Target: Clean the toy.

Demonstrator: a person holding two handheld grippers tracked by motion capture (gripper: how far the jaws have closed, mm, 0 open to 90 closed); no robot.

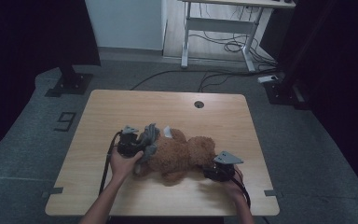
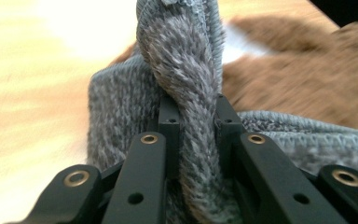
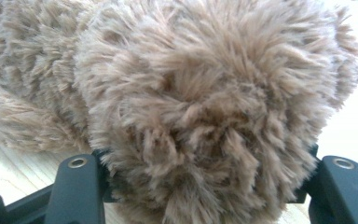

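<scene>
High view: a brown plush teddy bear (image 1: 182, 156) lies on its side on the pale wooden table (image 1: 121, 105), its long axis running left to right across the near half of the tabletop. A grey knitted garment (image 1: 148, 139) bunches at the bear's left end.

The left gripper (image 1: 131, 143) sits at that left end, with the person's left hand (image 1: 123, 164) just behind it. In the left gripper view its black jaws are clamped on a twisted fold of the grey knit (image 2: 186, 79), with the bear's brown fur (image 2: 307, 79) just beyond and to the right.

The right gripper (image 1: 220, 169) meets the bear's right end, where the rounded furry mass is probably the head. In the right gripper view that brown mass (image 3: 205, 107) bulges between jaws set wide apart; they seem to bracket it, but whether they press on it I cannot tell.

So each gripper holds station at one end of the bear's long axis. If the garment is being drawn along the body, as I judge, the pull runs along this axis, the left gripper nearer the knit and the right steadying the bear.

Open tabletop spreads beyond the bear, broken by a small round cable hole (image 1: 199, 104) near the far edge. The near edge lies close behind both hands, leaving less room that way.
</scene>
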